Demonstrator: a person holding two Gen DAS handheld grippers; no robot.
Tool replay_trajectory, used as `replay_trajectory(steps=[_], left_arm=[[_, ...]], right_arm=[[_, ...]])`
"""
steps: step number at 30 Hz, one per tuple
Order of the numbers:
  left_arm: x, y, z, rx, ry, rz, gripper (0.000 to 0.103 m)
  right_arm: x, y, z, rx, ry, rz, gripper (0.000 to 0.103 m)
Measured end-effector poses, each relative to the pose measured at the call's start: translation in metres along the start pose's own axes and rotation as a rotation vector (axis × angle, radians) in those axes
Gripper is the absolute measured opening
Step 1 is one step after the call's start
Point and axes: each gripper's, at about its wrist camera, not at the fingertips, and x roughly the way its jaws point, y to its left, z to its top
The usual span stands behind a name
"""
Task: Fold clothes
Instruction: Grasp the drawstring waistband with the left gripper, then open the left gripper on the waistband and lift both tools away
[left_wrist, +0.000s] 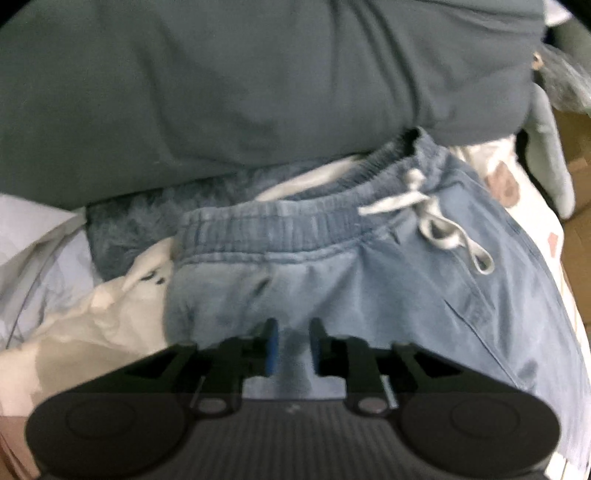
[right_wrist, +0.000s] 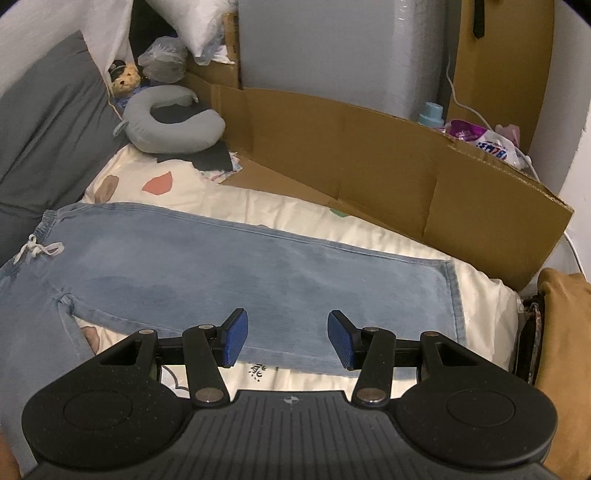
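Light blue denim trousers (right_wrist: 258, 273) lie flat on the cream bedsheet (right_wrist: 295, 210), one leg stretched to the right. Their elastic waistband (left_wrist: 273, 229) and white drawstring (left_wrist: 428, 218) fill the left wrist view. My left gripper (left_wrist: 293, 345) hovers just below the waistband over the seat of the trousers (left_wrist: 332, 291). Its jaws stand a narrow gap apart, and only denim further down shows through that gap. My right gripper (right_wrist: 288, 339) is open above the lower edge of the outstretched leg, near the hem (right_wrist: 452, 295), with nothing between its blue pads (right_wrist: 234, 341).
A dark grey pillow (left_wrist: 221, 85) lies behind the waistband, with a fluffy blue cloth (left_wrist: 125, 236) and crumpled cream fabric (left_wrist: 92, 325) at its left. Cardboard walls (right_wrist: 369, 162) border the bed's far side. A grey neck pillow (right_wrist: 166, 125) and a mustard cloth (right_wrist: 565, 332) sit at the edges.
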Motion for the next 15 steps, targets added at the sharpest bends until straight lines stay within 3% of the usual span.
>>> replay_trajectory(steps=[8, 15], left_arm=[[0.01, -0.062, -0.017, 0.146, 0.032, -0.112, 0.021], [0.045, -0.09, -0.028, 0.222, 0.047, -0.096, 0.022]], right_arm=[[-0.001, 0.012, -0.004, 0.004, 0.002, 0.021, 0.055], [0.006, 0.015, -0.021, 0.056, 0.033, 0.021, 0.055]])
